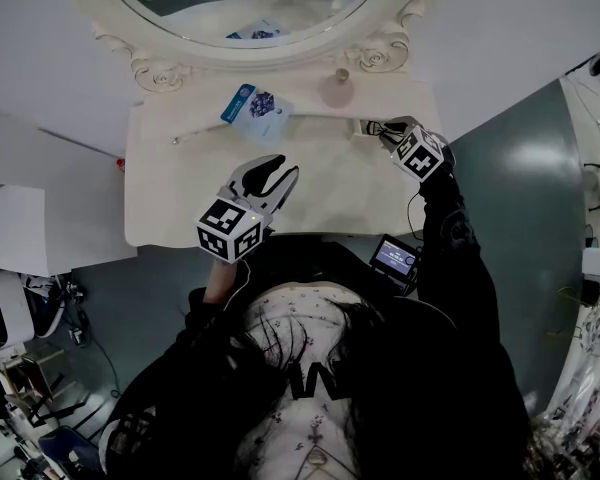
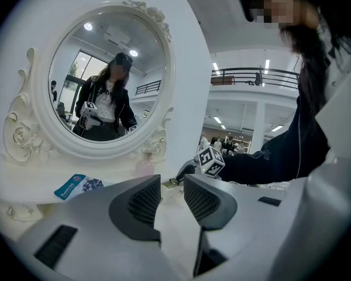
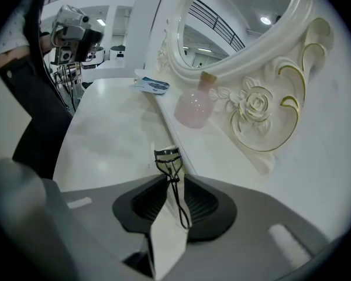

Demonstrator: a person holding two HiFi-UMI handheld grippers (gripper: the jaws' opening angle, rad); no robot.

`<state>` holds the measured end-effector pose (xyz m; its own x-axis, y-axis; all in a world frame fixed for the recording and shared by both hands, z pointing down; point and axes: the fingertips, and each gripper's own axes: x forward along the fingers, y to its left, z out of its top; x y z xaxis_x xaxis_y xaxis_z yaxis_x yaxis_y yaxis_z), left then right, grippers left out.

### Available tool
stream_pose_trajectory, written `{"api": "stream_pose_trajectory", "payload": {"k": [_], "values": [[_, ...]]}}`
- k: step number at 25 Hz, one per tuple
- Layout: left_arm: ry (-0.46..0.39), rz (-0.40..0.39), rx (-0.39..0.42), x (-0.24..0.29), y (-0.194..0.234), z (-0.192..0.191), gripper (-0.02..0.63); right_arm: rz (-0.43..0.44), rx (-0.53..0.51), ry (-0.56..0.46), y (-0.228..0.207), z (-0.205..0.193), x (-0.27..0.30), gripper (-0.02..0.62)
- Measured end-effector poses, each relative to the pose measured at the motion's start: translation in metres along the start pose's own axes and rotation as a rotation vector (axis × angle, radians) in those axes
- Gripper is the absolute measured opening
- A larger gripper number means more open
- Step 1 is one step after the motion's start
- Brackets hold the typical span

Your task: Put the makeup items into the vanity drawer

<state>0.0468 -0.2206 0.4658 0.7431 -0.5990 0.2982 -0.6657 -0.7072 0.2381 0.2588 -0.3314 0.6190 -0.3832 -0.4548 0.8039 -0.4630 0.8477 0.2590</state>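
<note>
A black eyelash curler [image 3: 167, 157] lies on the white vanity top [image 1: 180, 198] at its back right, near the mirror's base. My right gripper [image 3: 172, 187] stands around the curler, its jaws apart with a gap showing, and the curler leans close to the right pad. In the head view the right gripper [image 1: 376, 128] is beside the pink perfume bottle [image 1: 337, 88]. A blue and white packet [image 1: 256, 106] lies at the back middle. My left gripper [image 1: 280, 170] hovers over the middle of the top, open and empty. No drawer is in sight.
The oval mirror [image 1: 240, 8] with its carved white frame rises along the back edge. A thin stick-like item [image 1: 202, 131] lies left of the packet. A small screen device [image 1: 395, 258] hangs at the person's right side, below the table's front edge.
</note>
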Motion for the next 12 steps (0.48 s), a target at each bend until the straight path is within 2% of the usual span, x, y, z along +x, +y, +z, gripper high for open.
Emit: {"api": "stream_pose_trajectory", "payload": {"k": [6,12], "values": [[0.001,-0.003,0.0,0.001,-0.001,0.0,0.123,0.045,0.068,-0.009,0.003,-0.002,-0.006,0.144],[-0.003,-0.005,0.002,0.001,-0.001,0.001,0.123,-0.025,0.069,-0.044,-0.008,0.005,-0.013,0.144]]}}
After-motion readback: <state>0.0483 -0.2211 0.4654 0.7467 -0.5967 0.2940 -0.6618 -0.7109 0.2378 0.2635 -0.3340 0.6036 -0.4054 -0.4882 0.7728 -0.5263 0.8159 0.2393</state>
